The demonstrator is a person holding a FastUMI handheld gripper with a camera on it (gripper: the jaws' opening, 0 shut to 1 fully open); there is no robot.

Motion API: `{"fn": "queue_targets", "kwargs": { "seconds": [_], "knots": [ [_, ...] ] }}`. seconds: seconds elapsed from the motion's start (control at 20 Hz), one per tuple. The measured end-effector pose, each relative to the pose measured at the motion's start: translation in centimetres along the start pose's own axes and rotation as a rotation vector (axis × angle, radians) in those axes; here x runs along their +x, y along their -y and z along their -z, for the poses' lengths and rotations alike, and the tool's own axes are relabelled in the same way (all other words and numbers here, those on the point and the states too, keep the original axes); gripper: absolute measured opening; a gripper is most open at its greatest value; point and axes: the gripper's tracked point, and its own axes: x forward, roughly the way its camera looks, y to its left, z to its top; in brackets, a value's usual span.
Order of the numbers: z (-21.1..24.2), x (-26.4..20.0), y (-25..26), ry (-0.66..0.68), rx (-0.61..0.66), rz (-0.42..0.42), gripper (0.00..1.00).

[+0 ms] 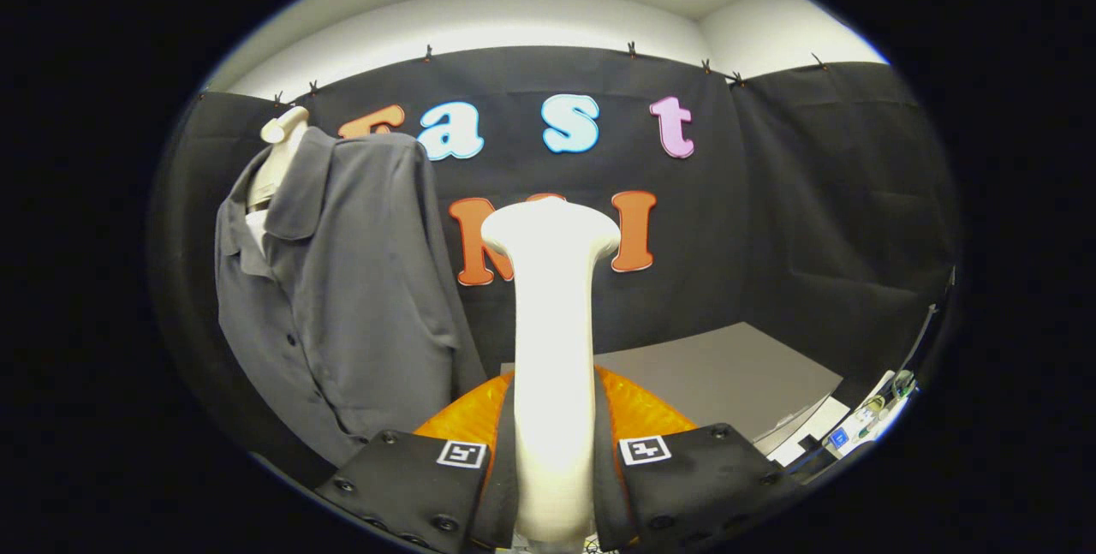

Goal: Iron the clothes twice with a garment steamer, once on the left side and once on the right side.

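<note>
A white garment steamer (552, 340) stands upright between my fingers, its handle pressed on both sides and its flared head rising well above them. My gripper (552, 460) is shut on that handle. A grey short-sleeved polo shirt (342, 297) hangs on a pale mannequin torso (276, 156) to the left of the steamer and beyond the fingers. The steamer head is apart from the shirt, off its right sleeve. An orange body (638, 413) shows low behind the handle; I cannot tell what it is.
A grey tabletop (736, 370) stretches to the right beyond the fingers. At its near right corner lie white papers and small items (865, 421). Black cloth walls close the booth behind and on both sides.
</note>
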Motion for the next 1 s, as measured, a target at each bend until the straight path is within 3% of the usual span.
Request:
{"fn": "queue_targets", "kwargs": {
  "seconds": [0.55,0.8,1.0],
  "knots": [
    [-0.7,-10.7,-11.7,0.192,-0.062,-0.055,0.43],
    [1.4,-11.0,-16.6,0.231,-0.029,-0.089,0.42],
    [3.0,-9.7,-17.6,0.255,-0.035,-0.042,0.42]
  ]
}}
